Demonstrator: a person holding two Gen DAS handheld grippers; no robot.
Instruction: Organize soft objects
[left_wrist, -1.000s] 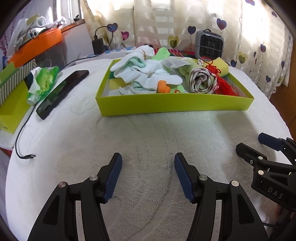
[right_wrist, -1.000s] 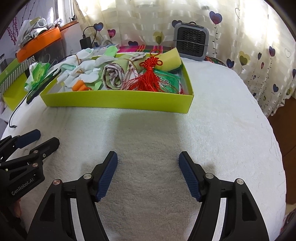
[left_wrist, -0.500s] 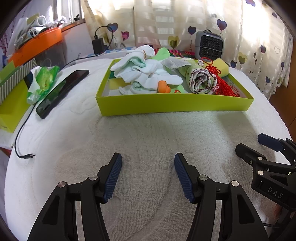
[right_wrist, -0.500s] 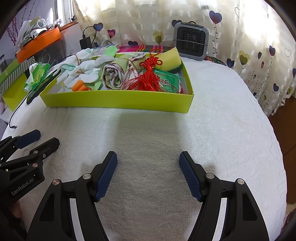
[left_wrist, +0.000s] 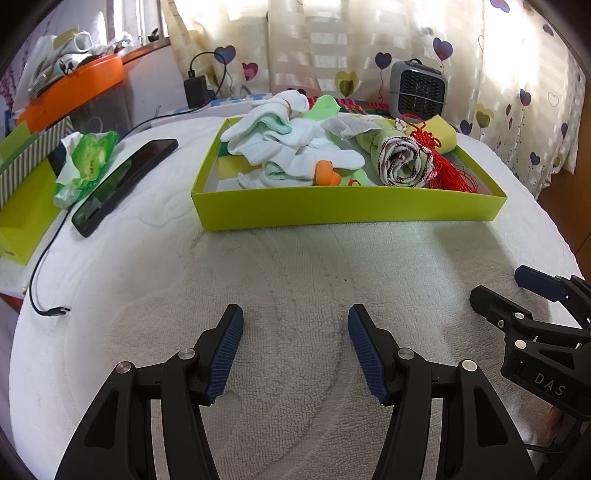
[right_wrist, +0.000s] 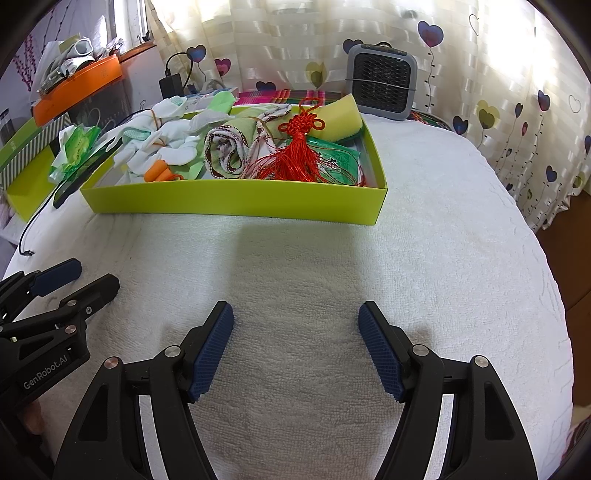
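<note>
A lime-green shallow box (left_wrist: 347, 210) (right_wrist: 236, 205) sits on the white towel ahead of both grippers. Inside lie white socks (left_wrist: 295, 147) (right_wrist: 162, 144), a rolled patterned cloth (left_wrist: 402, 164) (right_wrist: 229, 151), a red tassel knot (left_wrist: 443, 162) (right_wrist: 295, 155), a yellow sponge (right_wrist: 336, 118) (left_wrist: 443, 134) and small orange pieces (left_wrist: 327, 175) (right_wrist: 159, 171). My left gripper (left_wrist: 293, 347) is open over bare towel, well short of the box. My right gripper (right_wrist: 295, 350) is also open and holds nothing. Each gripper shows at the edge of the other's view.
A black phone (left_wrist: 122, 184) and a green-white wrapper (left_wrist: 86, 158) lie left of the box, with a black cable (left_wrist: 44, 280) trailing forward. A grey fan heater (left_wrist: 417, 92) (right_wrist: 380, 86) stands behind. A green box (left_wrist: 22, 199) and an orange shelf (left_wrist: 74, 88) are at far left.
</note>
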